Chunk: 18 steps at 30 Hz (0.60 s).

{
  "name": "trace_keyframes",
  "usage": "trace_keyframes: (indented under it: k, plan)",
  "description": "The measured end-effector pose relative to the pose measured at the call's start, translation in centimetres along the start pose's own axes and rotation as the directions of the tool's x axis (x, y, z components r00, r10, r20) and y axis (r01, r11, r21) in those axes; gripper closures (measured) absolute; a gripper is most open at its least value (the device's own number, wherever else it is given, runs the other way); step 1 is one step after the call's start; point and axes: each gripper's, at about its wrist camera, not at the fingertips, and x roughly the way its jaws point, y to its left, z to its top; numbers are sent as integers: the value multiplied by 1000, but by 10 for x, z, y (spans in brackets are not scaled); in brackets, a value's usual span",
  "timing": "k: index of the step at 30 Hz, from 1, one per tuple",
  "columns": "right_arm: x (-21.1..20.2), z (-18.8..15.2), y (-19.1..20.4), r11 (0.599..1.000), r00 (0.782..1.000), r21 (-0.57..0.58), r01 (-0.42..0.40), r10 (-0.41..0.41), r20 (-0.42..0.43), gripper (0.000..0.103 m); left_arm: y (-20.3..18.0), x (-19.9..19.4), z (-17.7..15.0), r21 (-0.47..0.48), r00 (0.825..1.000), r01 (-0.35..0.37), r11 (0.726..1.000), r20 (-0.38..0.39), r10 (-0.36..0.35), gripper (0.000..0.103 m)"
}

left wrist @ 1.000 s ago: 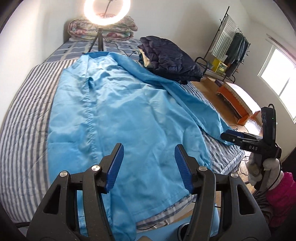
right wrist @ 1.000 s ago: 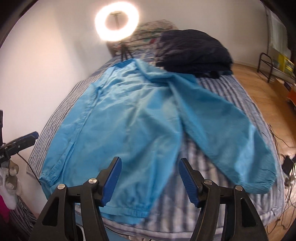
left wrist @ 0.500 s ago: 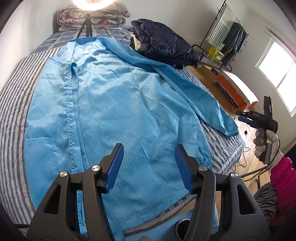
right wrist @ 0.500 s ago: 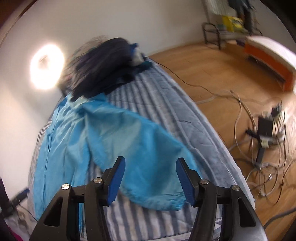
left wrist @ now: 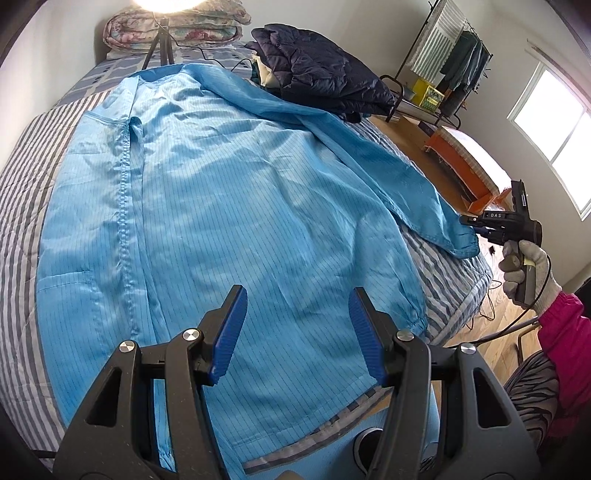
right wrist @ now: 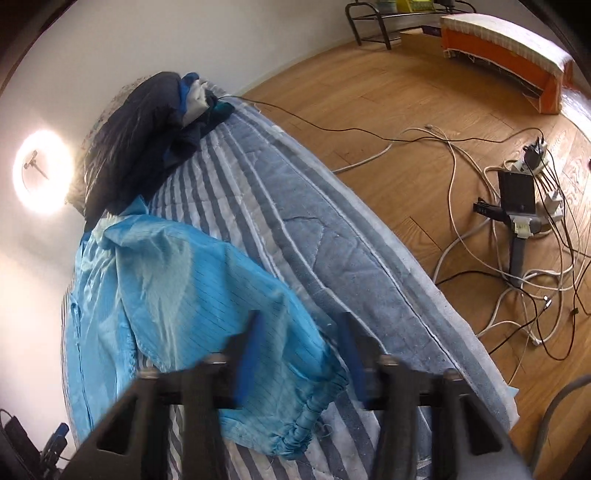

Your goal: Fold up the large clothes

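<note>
Both tongs are over the bed; the left gripper hangs above the hem end of the coat with its jaws moderately wide, nothing between the blue pads, which sit clear of the cloth; the right gripper stands at the cuff of one sleeve, its jaws closing, blurred in its own view, with sleeve cloth lying between them; whether the pads already press the cloth I cannot tell. From the left view the right gripper shows at the bed's edge, just beside the sleeve's end, held by a gloved hand with a pink sleeve behind it.

Light blue, with fine dark lines, the coat lies spread flat along the striped bed; its collar is toward the far end, its hem at the near edge, a front placket running lengthwise; one sleeve stretches out diagonally toward the bed's side, its gathered cuff resting on the striped cover near the edge.

Beyond the collar a dark jacket is heaped on the bed, touching or overlapping the coat's shoulder; a folded quilt lies at the head; a ring light on a tripod glows there too.

On the wooden floor beside the bed lie tangled cables and a power strip; an orange bench stands farther off; a clothes rack is by the wall near a window.
</note>
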Motion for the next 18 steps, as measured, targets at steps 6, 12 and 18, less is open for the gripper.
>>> trace_keyframes:
  k: [6, 12, 18]
  plan:
    - [-19, -9, 29, 995, 998, -94, -46, 49, 32, 103, 1, 1, 0, -8, 1000, 8, 1000, -1, -8, 44]
    - [-56, -23, 74, 968, 981, -202, -152, 173, 89, 103, 5, -2, 0, -31, 1000, 17, 999, 11, -17, 44]
    - [-67, -64, 146, 872, 962, -427, -238, 274, 22, 103, 12, -7, 1, -72, 1000, 13, 997, 24, -12, 44]
